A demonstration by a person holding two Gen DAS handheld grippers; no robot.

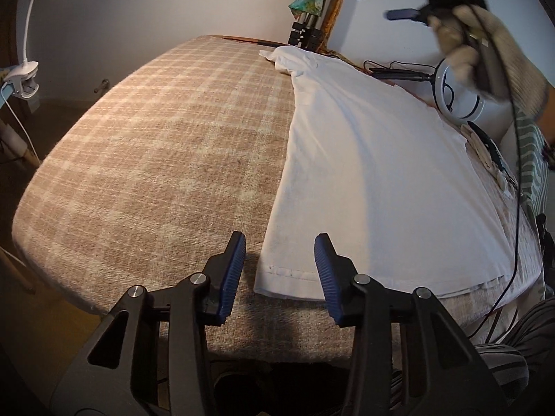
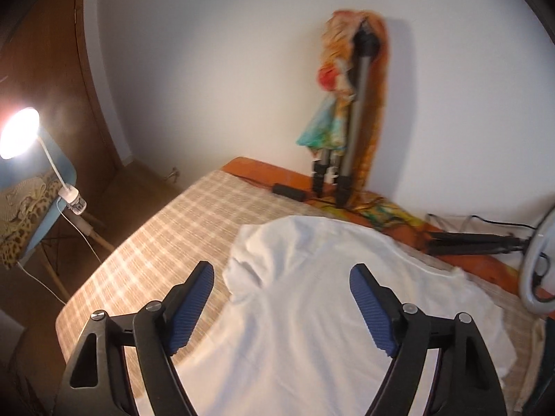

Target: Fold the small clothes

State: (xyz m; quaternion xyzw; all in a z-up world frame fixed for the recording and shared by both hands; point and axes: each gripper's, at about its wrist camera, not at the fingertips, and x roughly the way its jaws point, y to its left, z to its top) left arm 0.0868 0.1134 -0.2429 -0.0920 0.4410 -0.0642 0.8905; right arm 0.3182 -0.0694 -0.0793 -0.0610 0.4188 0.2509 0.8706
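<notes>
T-shirt: white t-shirt [image 1: 364, 173] lies flat on the plaid blanket [image 1: 156, 145], along the right side of the bed, hem at the near edge, sleeves bunched toward the far edge.
Left gripper: left gripper [image 1: 280, 270] hovers low at the near edge, released, jaws standing wide apart with nothing between them; the gap straddles the shirt's near left hem corner, one blue pad over bare blanket, the other over cloth.
Right gripper: right gripper [image 2: 281, 308] hangs above the shirt's middle, released, jaws spread wide and empty; from the left wrist view it shows high at the upper right [image 1: 392, 3], blurred, held in a gloved hand [image 1: 485, 52].
Blanket: beige and cream checks cover the bed; the left half is bare.
Far edge: a folded tripod [image 2: 350, 121] leans against the white wall [image 2: 208, 69], with a colourful cloth [image 2: 329, 104] draped on it.
Right edge: a ring light [image 1: 461, 93] lies on its side just beyond the shirt, its black stem and cable beside it.
Left of the bed: a lit clip lamp [image 2: 19, 133] is clamped to a blue chair [image 2: 45, 194] carrying a leopard-print fabric.
</notes>
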